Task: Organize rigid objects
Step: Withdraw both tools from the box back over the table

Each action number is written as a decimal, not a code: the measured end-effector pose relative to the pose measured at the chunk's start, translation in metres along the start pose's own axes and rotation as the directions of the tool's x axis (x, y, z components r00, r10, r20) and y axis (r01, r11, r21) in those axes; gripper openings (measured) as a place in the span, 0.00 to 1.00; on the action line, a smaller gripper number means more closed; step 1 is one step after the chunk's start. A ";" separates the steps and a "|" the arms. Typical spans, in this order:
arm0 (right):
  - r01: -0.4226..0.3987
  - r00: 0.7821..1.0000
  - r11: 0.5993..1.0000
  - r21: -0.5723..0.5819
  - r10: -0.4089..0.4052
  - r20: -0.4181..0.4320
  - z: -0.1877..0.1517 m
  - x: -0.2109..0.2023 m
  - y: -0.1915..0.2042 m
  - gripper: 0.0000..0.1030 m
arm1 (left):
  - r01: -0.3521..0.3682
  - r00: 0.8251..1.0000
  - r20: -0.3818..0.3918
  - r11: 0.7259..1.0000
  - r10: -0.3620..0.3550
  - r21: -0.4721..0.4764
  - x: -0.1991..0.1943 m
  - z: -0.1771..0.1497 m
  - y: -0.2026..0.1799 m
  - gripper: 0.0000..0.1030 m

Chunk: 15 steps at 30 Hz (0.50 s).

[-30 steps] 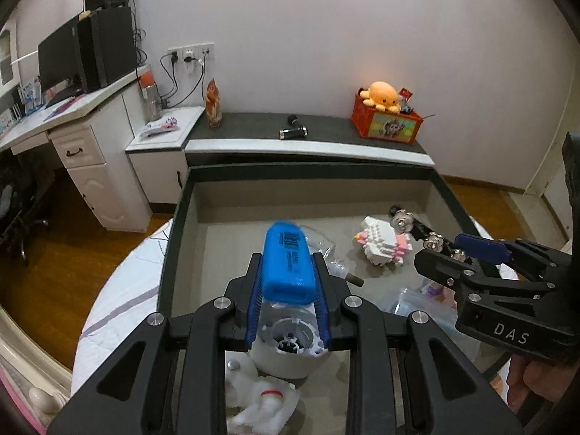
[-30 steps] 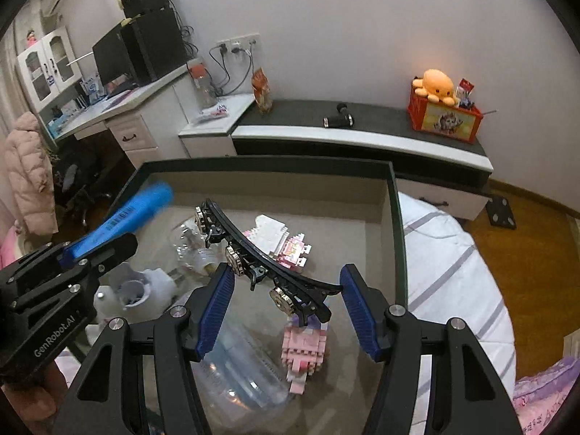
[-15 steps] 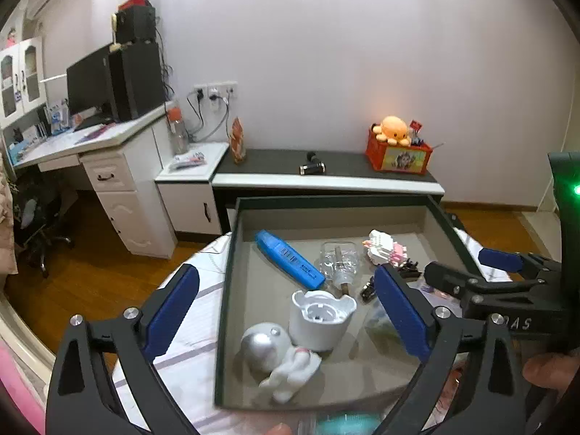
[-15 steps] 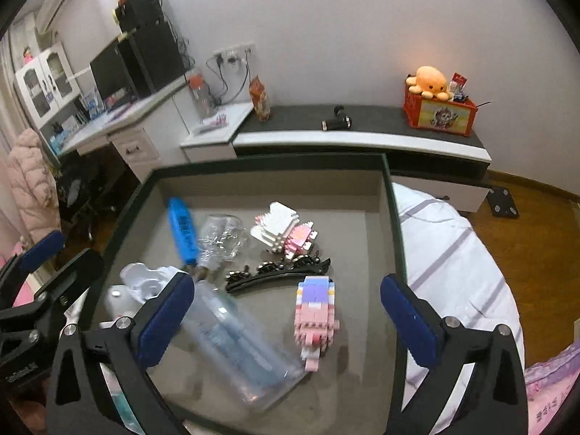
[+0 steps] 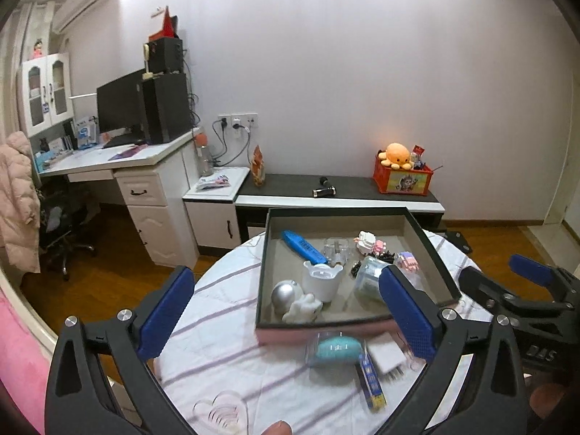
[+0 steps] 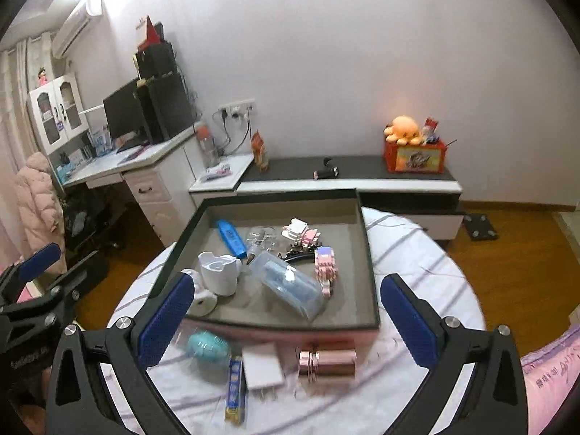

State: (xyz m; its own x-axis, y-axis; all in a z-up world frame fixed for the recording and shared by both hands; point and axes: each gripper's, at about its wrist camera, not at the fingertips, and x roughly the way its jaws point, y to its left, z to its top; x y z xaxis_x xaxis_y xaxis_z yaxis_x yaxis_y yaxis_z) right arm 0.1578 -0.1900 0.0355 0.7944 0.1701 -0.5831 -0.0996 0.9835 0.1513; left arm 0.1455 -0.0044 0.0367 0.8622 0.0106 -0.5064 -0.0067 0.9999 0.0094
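- Left wrist view: the left tool (image 5: 286, 311) stood at its widest and held nothing; its jaws had just been opening and nothing lay between the pads.
- Taking the dark tray (image 5: 433, 253) as landmark, the blue marker (image 5: 303, 247), white cup (image 5: 322, 282) and silver-headed figure (image 5: 295, 299) lay inside it, beyond the tool.
- On the near side of the tray, on the table (image 5: 217, 330), lay a teal item in a clear case (image 5: 335, 349), a white plug (image 5: 388, 355) and a thin blue box (image 5: 371, 380).
- Risk, as I judged it: the right-hand pad overlapped the tray's near corner, so a careless descent could clip the rim and jolt the contents.
- Right wrist view: the right tool (image 6: 286, 311) was likewise fully spread and empty, its jaws having just opened.
- Just before the tray's near wall (image 6: 282, 324) lay the teal item (image 6: 208, 349), plug (image 6: 262, 366), blue box (image 6: 235, 388) and a rose-gold cylinder (image 6: 326, 362).
- Risk: the cylinder looked free to roll, so a glancing pad might send it off the table; the crowding invited catching two items at once.
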 end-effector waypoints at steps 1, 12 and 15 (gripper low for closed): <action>0.012 1.000 1.000 -0.001 -0.012 0.016 -0.003 -0.010 0.001 1.00 | 0.004 1.000 0.002 1.000 -0.004 -0.005 -0.008 -0.003 0.002 1.00; 0.073 0.993 0.997 -0.014 -0.071 0.096 -0.039 -0.099 0.004 1.00 | 0.019 1.000 0.003 0.999 -0.019 -0.035 -0.076 -0.048 0.011 1.00; 0.076 0.991 0.997 -0.008 -0.074 0.110 -0.047 -0.115 0.005 1.00 | 0.029 1.000 -0.006 0.998 -0.029 -0.049 -0.088 -0.058 0.013 1.00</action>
State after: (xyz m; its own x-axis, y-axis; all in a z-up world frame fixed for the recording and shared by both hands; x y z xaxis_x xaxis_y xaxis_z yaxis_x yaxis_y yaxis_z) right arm 0.0379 -0.2015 0.0663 0.8607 0.0886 -0.5013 -0.0438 0.9940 0.1005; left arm 0.0404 0.0083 0.0310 0.8588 -0.0183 -0.5120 -0.0071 0.9988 -0.0477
